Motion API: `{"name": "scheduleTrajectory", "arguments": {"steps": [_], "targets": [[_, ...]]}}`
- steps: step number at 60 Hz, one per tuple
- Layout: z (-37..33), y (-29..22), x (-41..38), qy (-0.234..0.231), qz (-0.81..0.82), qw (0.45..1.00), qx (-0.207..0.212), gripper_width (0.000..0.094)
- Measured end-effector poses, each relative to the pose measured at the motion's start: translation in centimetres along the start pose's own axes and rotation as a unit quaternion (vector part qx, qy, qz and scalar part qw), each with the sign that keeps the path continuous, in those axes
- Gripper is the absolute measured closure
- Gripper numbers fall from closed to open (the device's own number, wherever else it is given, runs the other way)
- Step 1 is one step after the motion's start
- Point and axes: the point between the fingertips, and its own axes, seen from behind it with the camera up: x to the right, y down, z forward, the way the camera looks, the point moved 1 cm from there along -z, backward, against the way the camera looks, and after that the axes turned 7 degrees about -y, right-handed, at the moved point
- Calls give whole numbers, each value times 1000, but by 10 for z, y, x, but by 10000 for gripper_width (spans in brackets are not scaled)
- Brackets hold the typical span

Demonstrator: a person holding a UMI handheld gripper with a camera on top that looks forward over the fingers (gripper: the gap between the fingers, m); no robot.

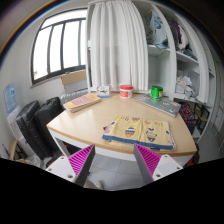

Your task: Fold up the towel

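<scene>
A patterned towel [140,130] in tan, white and blue lies spread flat on the near right part of a light wooden table [90,122]. My gripper [113,165] is held well back from the table, above the grey floor, with the towel beyond the fingers. The fingers are wide apart with the magenta pads [80,158] facing each other, and nothing is between them.
On the table stand a red container [126,91], a green cup [156,93], a small item [102,91] and a flat board [82,102] at the left. A dark chair [35,122] is left of the table. Shelves [178,60] and a curtain [118,40] stand behind.
</scene>
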Motion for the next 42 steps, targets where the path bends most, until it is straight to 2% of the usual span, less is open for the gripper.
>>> {"name": "scheduleTrajectory", "arguments": {"steps": [9, 14, 18, 21, 23, 26, 32, 42], "targets": [[85, -30, -1, 33, -36, 999, -3, 162], [122, -32, 17, 71, -53, 996, -12, 246], [144, -21, 30, 94, -52, 994, -31, 432], [153, -24, 23, 74, -35, 997, -14, 661], [155, -25, 19, 61, -22, 998, -6, 778], [154, -25, 23, 66, -29, 997, 0, 886], [154, -24, 24, 63, -42, 997, 1, 894], [149, -30, 23, 25, 21, 999, -9, 920]]}}
